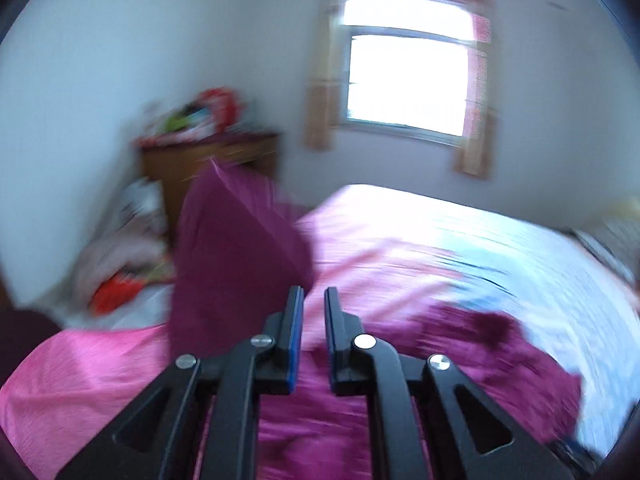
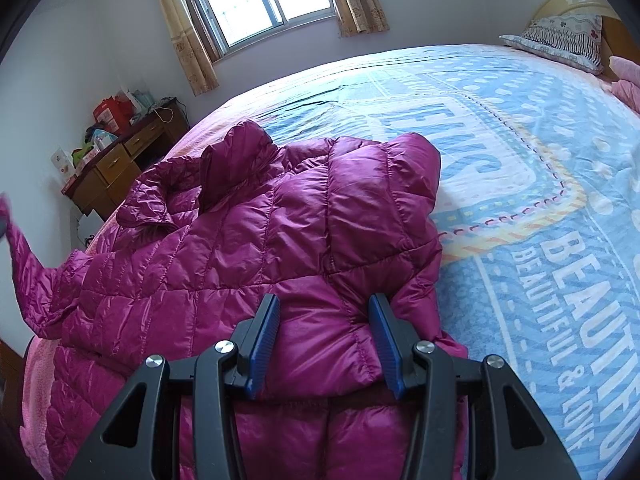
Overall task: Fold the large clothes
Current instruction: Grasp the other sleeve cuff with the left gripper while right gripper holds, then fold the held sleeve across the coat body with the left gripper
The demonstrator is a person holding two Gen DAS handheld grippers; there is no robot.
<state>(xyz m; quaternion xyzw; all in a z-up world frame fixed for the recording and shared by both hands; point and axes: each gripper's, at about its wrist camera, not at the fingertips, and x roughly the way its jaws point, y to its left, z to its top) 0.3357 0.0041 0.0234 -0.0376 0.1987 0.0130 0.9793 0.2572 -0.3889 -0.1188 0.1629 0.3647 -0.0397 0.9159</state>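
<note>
A magenta puffer jacket (image 2: 248, 232) lies spread on the bed (image 2: 520, 160), collar towards the window. Its right sleeve is folded in over the body. My right gripper (image 2: 324, 300) sits over that folded part, open about halfway, with fabric under and between its fingers but not pinched. The other sleeve (image 2: 24, 256) is lifted off the bed at the far left edge. In the blurred left wrist view that sleeve (image 1: 236, 248) stands up just left of my left gripper (image 1: 313, 294), whose jaws are nearly together on it. The jacket body (image 1: 460, 352) lies below and to the right.
A blue printed cover and a pink sheet (image 1: 80, 368) dress the bed. A wooden desk (image 2: 120, 160) piled with boxes stands by the left wall. A pillow (image 2: 560, 38) lies at the headboard, and a curtained window (image 2: 260, 0) is in the far wall.
</note>
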